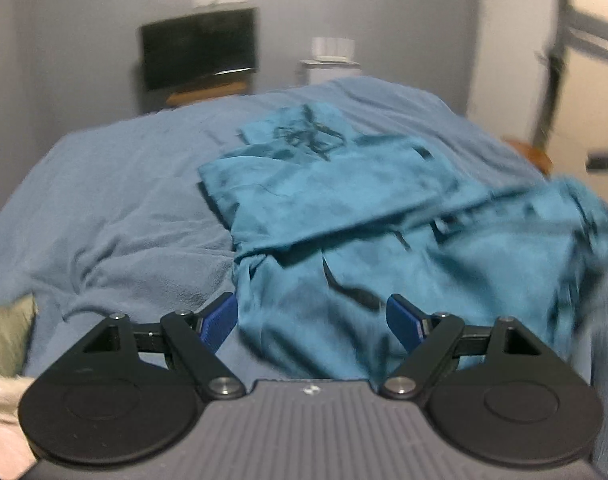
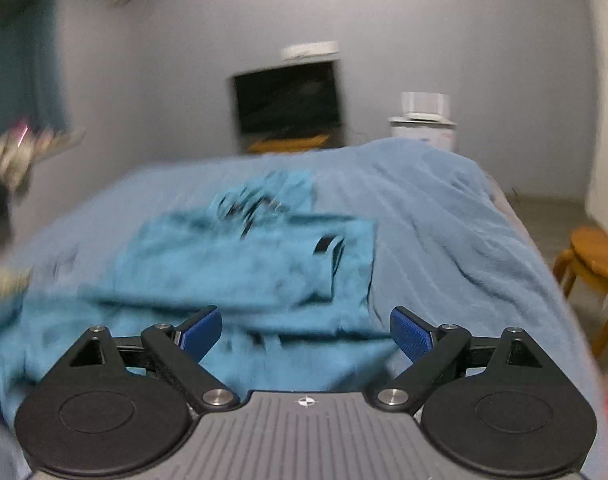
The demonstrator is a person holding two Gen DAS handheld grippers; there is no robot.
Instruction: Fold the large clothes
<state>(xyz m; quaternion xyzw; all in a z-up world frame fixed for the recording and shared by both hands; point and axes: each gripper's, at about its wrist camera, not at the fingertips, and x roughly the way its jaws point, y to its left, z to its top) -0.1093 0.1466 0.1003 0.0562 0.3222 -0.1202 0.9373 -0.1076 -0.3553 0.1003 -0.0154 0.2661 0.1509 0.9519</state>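
Cloth: a big teal-blue soft garment point(image 1: 344, 208) with dark blotches lies on a bed with a fuzzy light-blue blanket point(image 1: 124, 184). It is partly folded, with one flap laid over the top.

Left gripper point(image 1: 311, 320): its blue finger pads point(image 1: 220, 322) stand wide apart. Nothing is pinched between them. They are let go.

Right gripper point(image 2: 306, 334): its blue finger pads point(image 2: 410, 334) are spread wide too, with nothing in them.

Which way the cloth lies: it is in front of and below both pairs of fingers. In the left view it spreads ahead and off to the right side. In the right view it spreads ahead and off to the left side. So the cloth sits between the two hands.

Long way of the cloth: I think it runs away from the hands, toward the far end of the bed, but the piled folds make this hard to be sure of.

Nearer hand: I cannot tell. Both look about as close to the near edge.

Hard to see: both pictures are smeared, the right one more. The near hem hides under the gripper bodies. The right side of the cloth in the left view is a blur. I cannot tell sleeves from body.

Far things: a dark flat screen point(image 2: 288, 100) on the grey wall and a round wooden stool point(image 2: 592, 264) beside the bed.
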